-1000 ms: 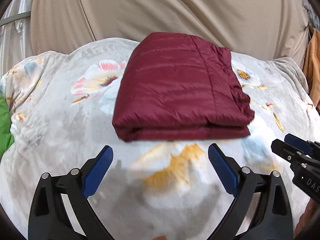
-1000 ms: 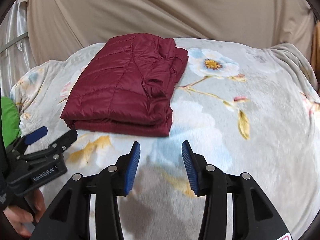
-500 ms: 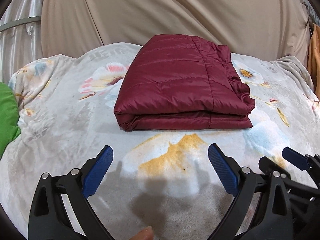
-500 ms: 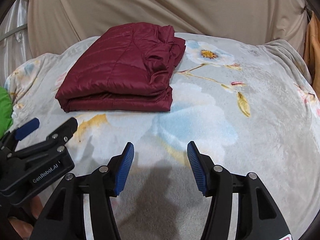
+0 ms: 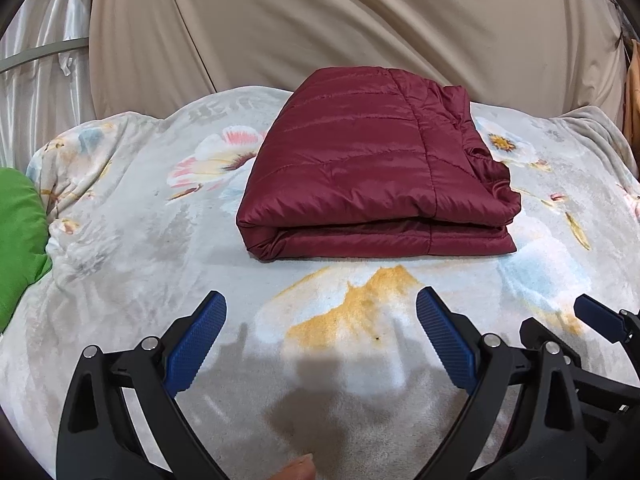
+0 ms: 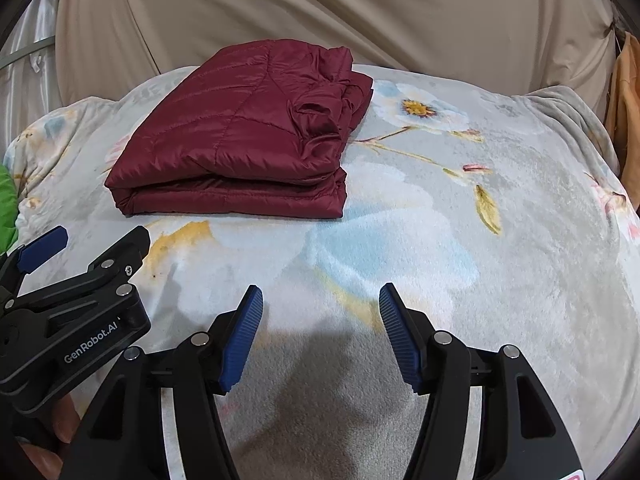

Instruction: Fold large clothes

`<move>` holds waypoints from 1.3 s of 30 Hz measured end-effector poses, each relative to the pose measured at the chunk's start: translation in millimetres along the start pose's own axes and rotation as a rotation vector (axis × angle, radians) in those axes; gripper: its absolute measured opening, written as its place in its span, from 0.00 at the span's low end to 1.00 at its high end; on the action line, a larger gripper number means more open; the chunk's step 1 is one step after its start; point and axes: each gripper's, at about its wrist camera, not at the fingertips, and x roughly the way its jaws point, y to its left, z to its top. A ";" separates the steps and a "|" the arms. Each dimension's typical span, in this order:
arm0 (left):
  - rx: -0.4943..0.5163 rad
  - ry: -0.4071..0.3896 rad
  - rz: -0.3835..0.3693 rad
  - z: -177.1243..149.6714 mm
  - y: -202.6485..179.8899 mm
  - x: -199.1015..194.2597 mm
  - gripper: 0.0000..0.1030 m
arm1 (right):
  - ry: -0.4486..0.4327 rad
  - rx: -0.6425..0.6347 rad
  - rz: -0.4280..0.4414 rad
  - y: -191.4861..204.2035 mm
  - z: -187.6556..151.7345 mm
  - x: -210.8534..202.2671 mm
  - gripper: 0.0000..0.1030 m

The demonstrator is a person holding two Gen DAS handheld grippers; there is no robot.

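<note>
A green cloth (image 5: 18, 236) lies far to the left of the left gripper (image 5: 321, 334), at the edge of the flowered blanket (image 5: 132, 240). The left gripper hangs over the blanket with its jaws spread wide and nothing between them. The folded maroon jacket (image 5: 372, 164) lies flat on the blanket, well beyond the jaws and straight ahead of them. Just to the right, the right gripper (image 6: 321, 322) hangs low over the blanket; its jaws are opening and grip nothing, the jacket (image 6: 244, 128) lying ahead and to their left. Beige curtains (image 6: 320, 4) hang behind.
</note>
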 end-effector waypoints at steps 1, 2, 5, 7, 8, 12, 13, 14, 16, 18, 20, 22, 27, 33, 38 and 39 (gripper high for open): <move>0.000 -0.001 0.003 0.0 0.1 -0.1 0.91 | -0.002 -0.002 -0.004 0.3 0.0 -0.4 0.58; 0.000 -0.004 0.006 -0.3 0.3 -0.2 0.91 | -0.004 -0.002 -0.003 -0.1 0.1 -0.6 0.58; 0.002 -0.007 0.012 -0.5 0.5 -0.4 0.91 | -0.008 -0.005 -0.010 1.1 0.1 -1.7 0.58; 0.002 -0.007 0.015 -0.6 0.5 -0.6 0.91 | -0.009 -0.005 -0.010 1.0 0.3 -2.0 0.58; 0.003 -0.008 0.017 -0.7 0.4 -0.9 0.91 | -0.013 -0.003 -0.010 0.5 0.3 -2.7 0.59; -0.009 -0.006 0.033 -0.7 3.1 -1.1 0.91 | -0.025 0.021 -0.011 -2.7 -0.2 -6.2 0.59; -0.008 -0.001 0.033 -0.6 3.1 -0.2 0.91 | -0.024 0.025 -0.011 -3.7 -0.1 -6.0 0.59; -0.005 0.004 0.032 -0.5 2.9 0.8 0.91 | -0.023 0.025 -0.010 -4.3 0.3 -5.7 0.59; 0.005 0.005 0.032 -0.8 1.2 0.9 0.91 | -0.020 0.024 -0.009 -4.0 0.4 -5.1 0.59; 0.018 -0.001 0.037 -1.2 -1.6 -0.5 0.91 | -0.019 0.022 -0.010 -3.1 0.3 -5.2 0.60; 0.032 -0.006 0.045 -1.3 -4.9 -1.3 0.91 | -0.018 0.022 -0.012 -2.0 0.0 -5.0 0.60; 0.039 -0.006 0.053 -0.9 -6.7 -0.7 0.91 | -0.017 0.024 -0.014 -1.4 -0.1 -5.1 0.60; 0.042 -0.005 0.065 -0.7 -7.0 0.0 0.91 | -0.014 0.027 -0.020 0.8 -1.1 -5.1 0.60; 0.041 0.006 0.070 -1.3 -7.3 0.8 0.91 | -0.014 0.027 -0.027 2.6 -1.7 -5.5 0.60; 0.036 0.009 0.067 -1.5 -6.0 1.5 0.91 | -0.014 0.025 -0.026 1.6 -1.3 -4.7 0.60; 0.034 0.010 0.066 -1.7 -5.5 1.4 0.91 | -0.014 0.026 -0.026 1.3 -1.3 -4.5 0.60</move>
